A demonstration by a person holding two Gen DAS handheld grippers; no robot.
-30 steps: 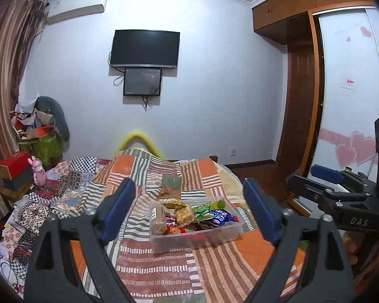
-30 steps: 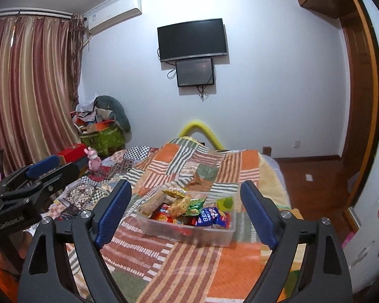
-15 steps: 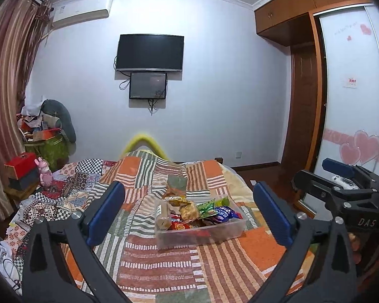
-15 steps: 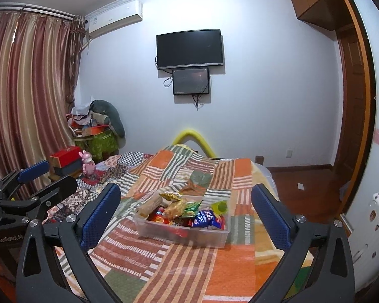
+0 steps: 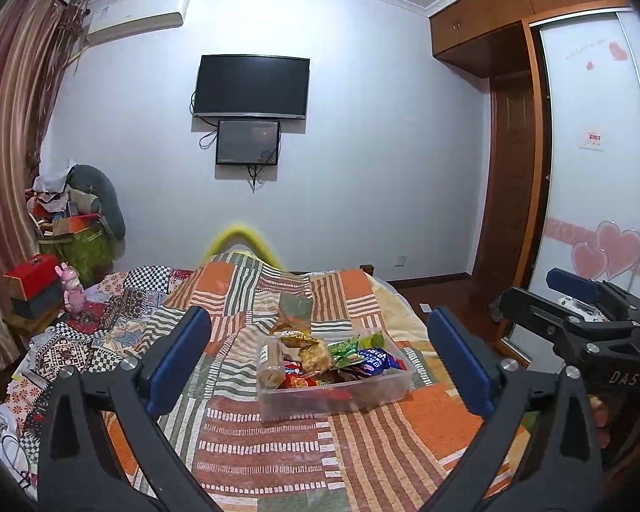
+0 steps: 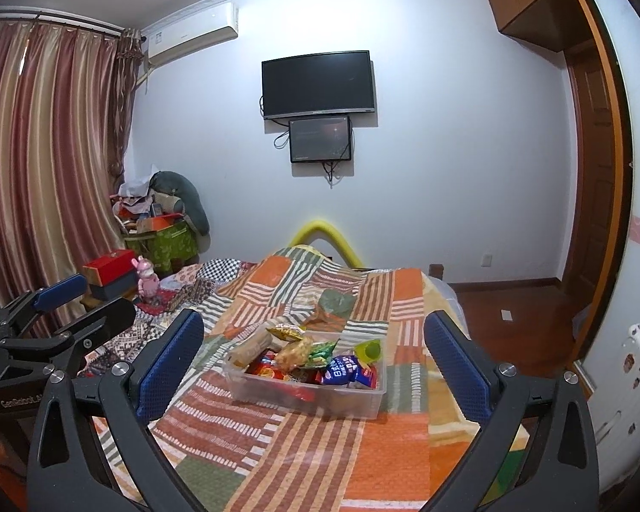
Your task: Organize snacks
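A clear plastic bin (image 5: 362, 399) full of snack packets sits on the patchwork bedspread (image 5: 277, 439); it also shows in the right wrist view (image 6: 341, 403). Among the snacks are a blue packet (image 5: 375, 360), a green packet (image 5: 343, 347) and a brown tube (image 5: 270, 362). My left gripper (image 5: 318, 362) is open and empty, well back from the bin. My right gripper (image 6: 313, 365) is open and empty too, also back from the bin. The right gripper shows at the right edge of the left wrist view (image 5: 576, 315), and the left gripper at the left edge of the right wrist view (image 6: 59, 320).
The bed fills the foreground. A cluttered side table with a red box (image 5: 32, 273) and a pink toy (image 5: 72, 292) stands to the left, by striped curtains (image 6: 42, 162). A TV (image 5: 251, 85) hangs on the far wall. A wardrobe (image 5: 597, 170) stands to the right.
Both grippers have drawn back and tilted upward, so the bin looks lower and slightly smaller. Both stay open and empty.
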